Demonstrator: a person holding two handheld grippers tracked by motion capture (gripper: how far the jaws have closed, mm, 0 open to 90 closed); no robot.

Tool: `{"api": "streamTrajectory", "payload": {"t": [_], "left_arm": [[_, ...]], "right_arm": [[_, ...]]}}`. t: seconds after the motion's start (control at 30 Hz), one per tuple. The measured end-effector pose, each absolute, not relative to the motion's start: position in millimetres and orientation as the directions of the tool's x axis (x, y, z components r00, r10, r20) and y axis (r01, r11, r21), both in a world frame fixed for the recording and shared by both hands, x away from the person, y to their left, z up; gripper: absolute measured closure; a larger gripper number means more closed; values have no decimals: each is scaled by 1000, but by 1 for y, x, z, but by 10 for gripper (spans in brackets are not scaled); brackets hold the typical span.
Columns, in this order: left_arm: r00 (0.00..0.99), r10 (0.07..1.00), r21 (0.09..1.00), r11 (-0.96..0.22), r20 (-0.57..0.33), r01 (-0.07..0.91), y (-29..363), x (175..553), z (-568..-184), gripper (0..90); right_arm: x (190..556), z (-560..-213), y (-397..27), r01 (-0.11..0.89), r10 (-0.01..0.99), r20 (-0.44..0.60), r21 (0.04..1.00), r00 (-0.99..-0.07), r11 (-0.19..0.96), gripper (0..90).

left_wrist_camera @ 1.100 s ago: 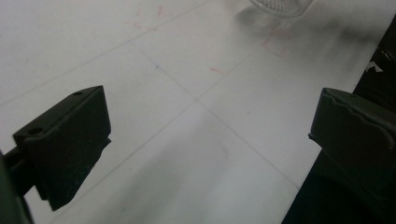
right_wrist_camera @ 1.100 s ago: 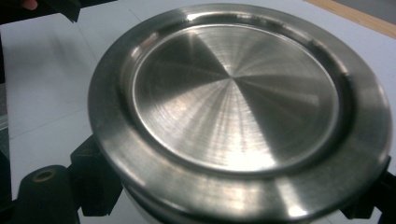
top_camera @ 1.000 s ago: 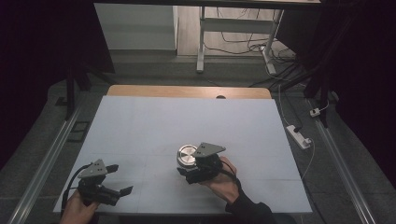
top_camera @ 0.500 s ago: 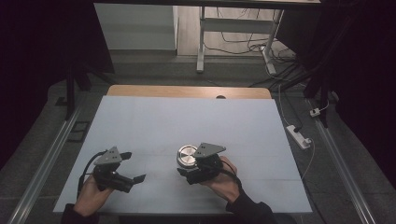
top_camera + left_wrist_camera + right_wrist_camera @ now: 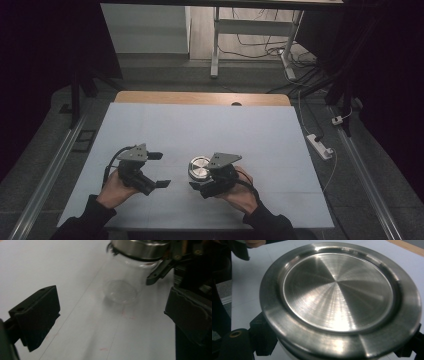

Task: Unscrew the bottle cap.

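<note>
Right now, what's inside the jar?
Through the jar's clear glass wall, its round base and the table beneath show; it looks empty. The steel lid covers the mouth, and the right gripper's fingers hide part of the far side.

Open left gripper (image 5: 110, 315) faces glass jar (image 5: 125, 282) with steel lid (image 5: 140, 247).

A jar (image 5: 198, 167) stands on the table (image 5: 210, 125) in front of you, near the front edge. Your right gripper (image 5: 202, 184) is at it; your left gripper (image 5: 159, 170) is just to its left.
</note>
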State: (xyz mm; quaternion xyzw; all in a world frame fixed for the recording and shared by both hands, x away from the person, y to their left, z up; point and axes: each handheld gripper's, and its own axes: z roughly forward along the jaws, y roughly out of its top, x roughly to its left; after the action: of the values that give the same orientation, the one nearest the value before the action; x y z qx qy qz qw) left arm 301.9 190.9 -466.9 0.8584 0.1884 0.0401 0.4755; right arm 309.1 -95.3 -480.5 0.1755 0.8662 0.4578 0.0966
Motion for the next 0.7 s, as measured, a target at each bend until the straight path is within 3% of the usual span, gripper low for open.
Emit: {"api": "streamTrajectory", "payload": {"t": [0.27,0.4,0.7], "left_arm": [[972,221,840,-509,-83,187,168,320,-456,19],[995,76,848,-520,-72,101,152,331,-449,43],[997,-51,847,-532,-61,25,128,337,-445,131]], "right_arm": [[312,-481,-95,193,344,-3,823,-939,535,145],[312,-482,-94,171,290,8,823,-957,542,145],[311,-481,-91,143,248,-1,815,-969,561,145]]}}
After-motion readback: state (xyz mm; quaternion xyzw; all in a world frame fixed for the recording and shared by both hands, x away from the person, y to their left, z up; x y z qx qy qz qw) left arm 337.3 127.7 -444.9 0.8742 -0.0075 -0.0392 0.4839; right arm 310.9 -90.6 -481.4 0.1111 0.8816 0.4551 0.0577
